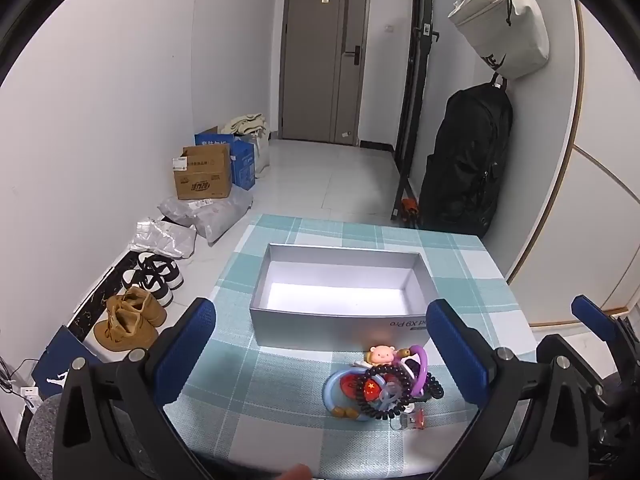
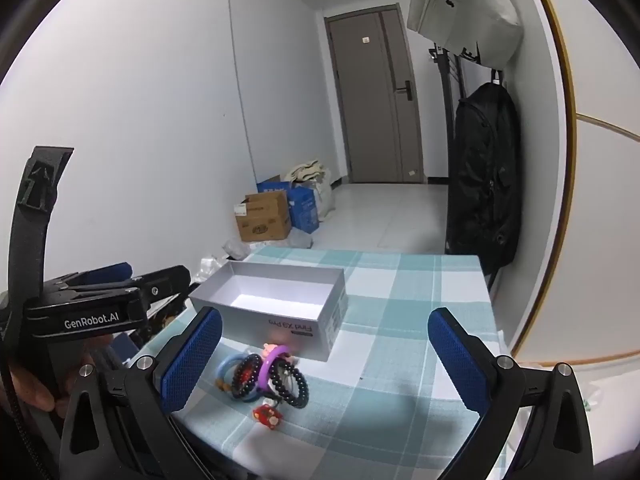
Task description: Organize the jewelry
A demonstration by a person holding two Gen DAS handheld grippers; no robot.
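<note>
Left gripper [image 1: 320, 344]: jaws spread wide, nothing between the blue pads [image 1: 188, 350]; it hangs above the near part of the table, with the jewelry pile in view between its fingers, nearer the right one.
Right gripper [image 2: 324, 356]: also wide open and holding nothing; pads [image 2: 460, 354] on either side of bare cloth, the pile lying low and left in its view, close to its left finger.
Jewelry pile [image 1: 380, 388]: one tangled heap on the tablecloth [image 1: 280, 392], just in front of the box's near wall but apart from it.
Black bead bracelet [image 1: 384, 392]: lies across the top of the heap; a second dark beaded ring [image 2: 290, 386] leans next to it.
Purple ring [image 2: 270, 366]: stands on edge amid the beads.
Blue ring [image 1: 332, 390]: flat at the heap's left side, overlapped by the beads.
Pig charm [image 1: 382, 354]: at the back of the heap, nearest the box.
Red charm [image 2: 266, 414]: sits slightly loose, on the near side of the heap.
Box [image 1: 340, 316]: silver, open-topped, upright on the cloth; its white floor looks bare.
Done: by the look of it nothing; no piece is in the box and none is gripped.
Left: every piece, judging from the empty box. The heap is interlocked, so pieces will likely need teasing apart one at a time.
</note>
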